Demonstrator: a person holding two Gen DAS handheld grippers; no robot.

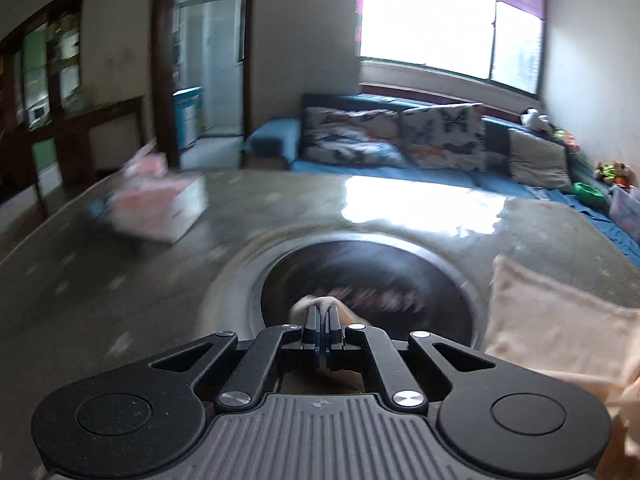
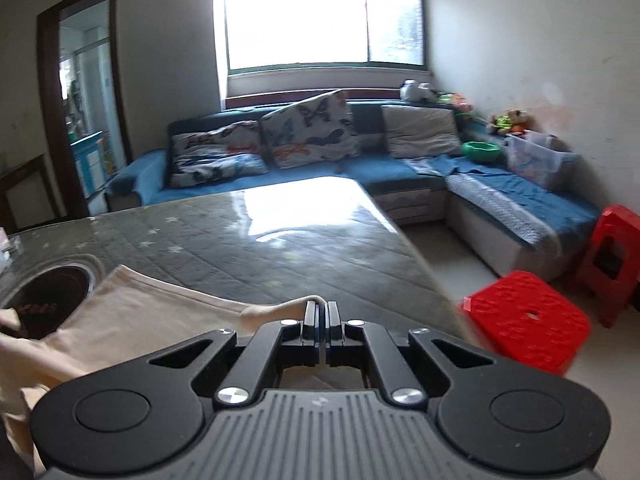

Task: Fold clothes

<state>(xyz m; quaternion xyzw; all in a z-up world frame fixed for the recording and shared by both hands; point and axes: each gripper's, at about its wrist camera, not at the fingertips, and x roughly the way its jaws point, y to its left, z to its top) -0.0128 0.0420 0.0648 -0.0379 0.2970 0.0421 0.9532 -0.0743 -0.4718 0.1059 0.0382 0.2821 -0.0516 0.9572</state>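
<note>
Both claws are pinched closed on the peach garment (image 2: 132, 312): the left claw (image 1: 322, 314) grips a bunched edge above the round dark burner (image 1: 360, 292) sunk in the tabletop (image 2: 248, 248), and the right claw (image 2: 321, 307) grips another edge just right of that burner. The cloth lies partly spread, partly lifted, so folding seems barely begun. Left of the burner sits a pink box (image 1: 160, 208). Beyond the burner, a blue sofa (image 2: 312, 168) stands under a bright window (image 2: 304, 16); red stools (image 2: 528, 320) stand far right.

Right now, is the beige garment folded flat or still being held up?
Held, not folded flat: the left gripper and right gripper are each shut on the beige garment, which drapes between them over the table.
</note>
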